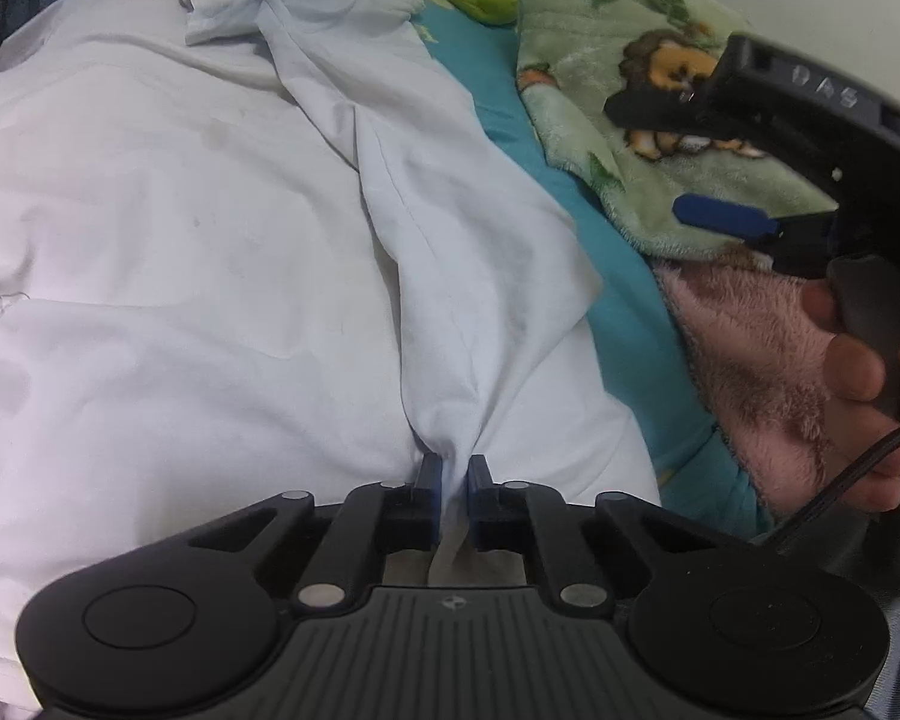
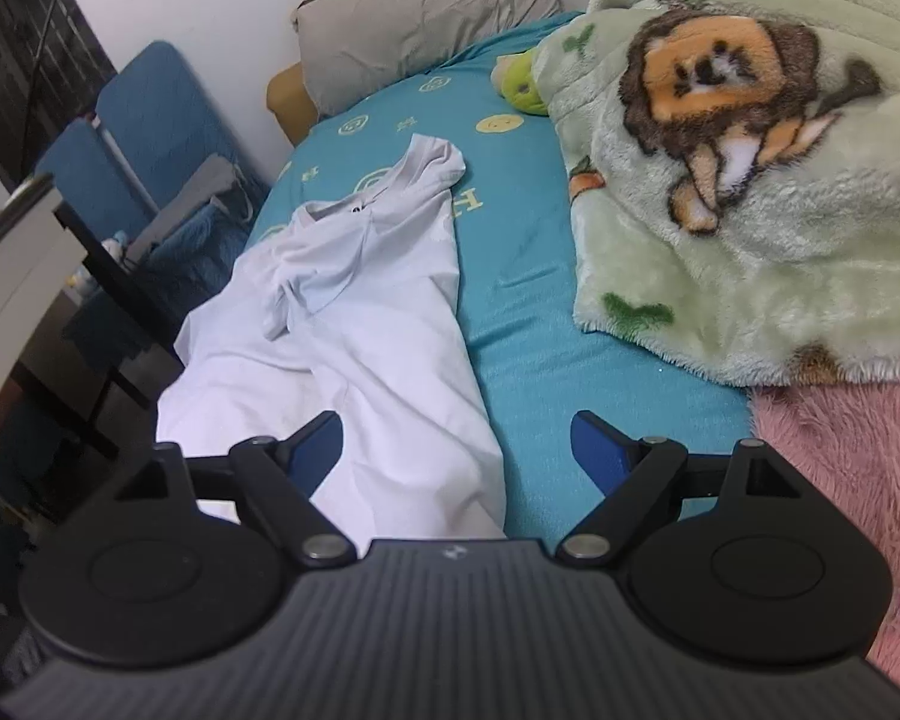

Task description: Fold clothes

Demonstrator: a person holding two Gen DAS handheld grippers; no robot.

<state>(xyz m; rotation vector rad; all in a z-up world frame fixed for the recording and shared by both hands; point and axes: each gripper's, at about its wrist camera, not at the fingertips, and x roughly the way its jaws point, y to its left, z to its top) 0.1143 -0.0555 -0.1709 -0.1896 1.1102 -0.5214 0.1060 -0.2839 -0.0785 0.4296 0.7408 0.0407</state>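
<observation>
While the left claw [image 1: 452, 483] pinches a bunched fold of the white shirt [image 1: 180, 210] on the bed [image 2: 522, 324], the right claw [image 2: 456, 450] hangs released, spread wide above the shirt's edge.

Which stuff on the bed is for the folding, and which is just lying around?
For the folding:
- white shirt
- left claw, pinching the shirt
- right claw, open

Just lying around:
- green lion blanket
- pink fluffy blanket
- green plush toy
- grey pillow
</observation>
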